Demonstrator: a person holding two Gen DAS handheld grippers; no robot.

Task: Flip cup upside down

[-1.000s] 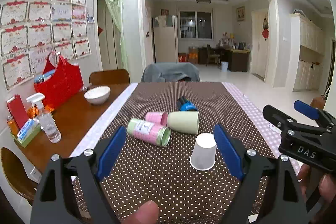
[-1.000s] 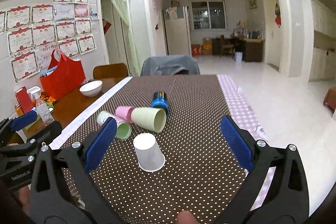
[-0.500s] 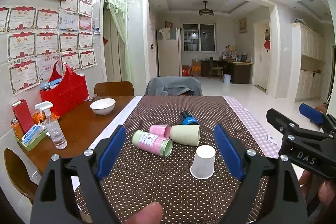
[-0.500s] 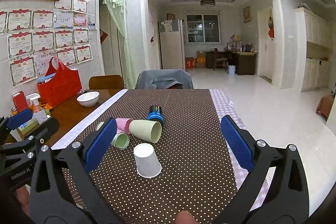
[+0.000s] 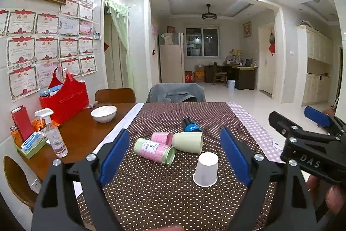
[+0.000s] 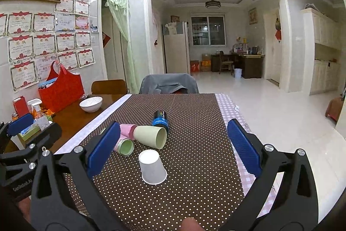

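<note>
While we hold both tools above the near end of the table (image 5: 71, 129), the white paper cup (image 5: 205, 169) stands upside down on the brown dotted cloth (image 5: 162, 194), its wide rim flat on the fabric and its closed base facing up. It sits in the lower centre-right of the left wrist view and in the lower centre of the right wrist view (image 6: 152, 167), plain and unmarked, apart from the other cups.

We keep the left gripper (image 5: 175, 154) spread wide, its blue pads empty, and the right gripper (image 6: 175, 146) equally wide, holding nothing.

Compared with a second ago, we have raised both cameras: more ceiling shows in the upper part of each frame, and the cup sits lower in the frame, though its spot on the cloth is unchanged.

Just behind the cup lies a cluster on its side: a pale green cup (image 5: 188, 142), a pink cup (image 5: 161, 138), a pink-labelled jar (image 5: 154, 151) and a blue can (image 5: 190, 126).

Only the left wrist view shows the right gripper's body at the right edge and the jar's full label. Only the right wrist view shows the can's printed side (image 6: 160, 119) and the left gripper at the lower left (image 6: 26, 138).
</note>
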